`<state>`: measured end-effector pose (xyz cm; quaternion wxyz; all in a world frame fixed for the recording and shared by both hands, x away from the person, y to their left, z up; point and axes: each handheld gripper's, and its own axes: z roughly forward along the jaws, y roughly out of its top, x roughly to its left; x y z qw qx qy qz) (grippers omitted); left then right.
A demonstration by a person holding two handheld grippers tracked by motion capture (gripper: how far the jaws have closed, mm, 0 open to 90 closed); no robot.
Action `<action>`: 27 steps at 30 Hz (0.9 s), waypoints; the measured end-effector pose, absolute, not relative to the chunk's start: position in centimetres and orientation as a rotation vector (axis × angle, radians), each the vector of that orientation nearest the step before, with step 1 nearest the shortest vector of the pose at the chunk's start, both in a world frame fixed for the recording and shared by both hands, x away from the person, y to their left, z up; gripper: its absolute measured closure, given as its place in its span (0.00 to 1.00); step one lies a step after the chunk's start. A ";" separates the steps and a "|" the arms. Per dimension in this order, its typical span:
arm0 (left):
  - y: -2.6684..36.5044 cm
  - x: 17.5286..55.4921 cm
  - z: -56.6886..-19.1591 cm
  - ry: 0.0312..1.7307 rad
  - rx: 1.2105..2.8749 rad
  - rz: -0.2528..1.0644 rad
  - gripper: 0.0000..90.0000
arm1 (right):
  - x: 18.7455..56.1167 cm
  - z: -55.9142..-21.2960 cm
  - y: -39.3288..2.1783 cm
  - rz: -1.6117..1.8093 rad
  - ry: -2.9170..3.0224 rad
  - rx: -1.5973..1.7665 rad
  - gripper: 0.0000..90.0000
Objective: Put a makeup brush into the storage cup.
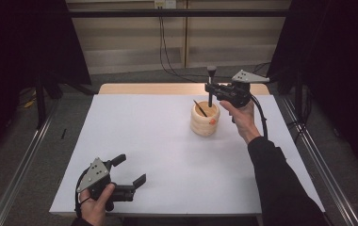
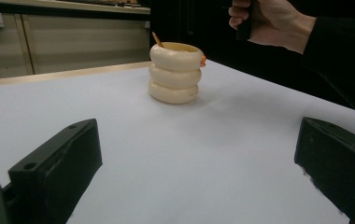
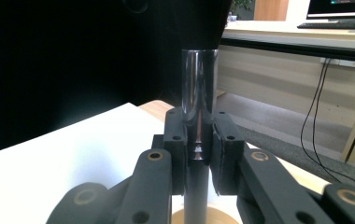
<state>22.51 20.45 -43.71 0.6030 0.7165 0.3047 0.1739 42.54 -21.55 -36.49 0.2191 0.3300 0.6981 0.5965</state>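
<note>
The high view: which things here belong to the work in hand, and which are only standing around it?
Part of the work:
- black brush, clamped upright in the right gripper
- cream ringed holder, directly under the brush
- pencil already in the holder

Only around:
- left gripper, open, resting near the table's front edge
- cables on the back wall

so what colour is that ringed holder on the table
Cream holder, with an orange spot at its rim; left gripper view shows it best.

White desk [image 1: 167, 155] with wooden strip along far edge. Grey floor [image 1: 134, 75] beyond. Pale cabinet panels [image 1: 130, 42] behind, black cables [image 1: 164, 52] hanging in front. Monitor [image 3: 341, 11] on far counter in right gripper view.
</note>
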 end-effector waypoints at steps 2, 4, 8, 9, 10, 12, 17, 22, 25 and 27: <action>20.5 22.5 -43.7 0.694 1.657 0.399 0.01 | 42.7 -36.6 -21.6 1.642 1.929 0.920 0.88; 20.6 22.6 -43.7 0.695 1.660 0.402 0.01 | 42.9 -36.9 -21.7 1.646 1.925 0.932 0.88; 20.6 22.6 -43.7 0.701 1.655 0.403 0.01 | 43.2 -37.5 -22.0 1.623 1.930 0.959 0.88; 20.6 22.6 -43.7 0.706 1.645 0.396 0.01 | 43.3 -37.7 -22.0 1.628 1.930 0.960 0.88; 20.6 22.6 -43.8 0.705 1.647 0.394 0.01 | 43.3 -37.7 -22.0 1.618 1.924 0.965 0.88; 20.6 22.7 -43.8 0.703 1.655 0.392 0.01 | 43.4 -37.9 -21.9 1.624 1.930 0.965 0.88; 20.6 22.6 -43.8 0.699 1.672 0.397 0.01 | 43.5 -38.8 -21.5 1.619 1.949 0.961 0.88; 20.7 22.7 -43.9 0.692 1.671 0.398 0.01 | 43.5 -39.5 -21.2 1.610 1.975 0.950 0.88; 20.7 22.8 -43.9 0.701 1.656 0.385 0.01 | 43.5 -39.8 -21.1 1.608 1.973 0.956 0.88; 20.7 22.8 -44.0 0.705 1.670 0.400 0.01 | 43.6 -40.1 -21.1 1.581 1.979 0.972 0.88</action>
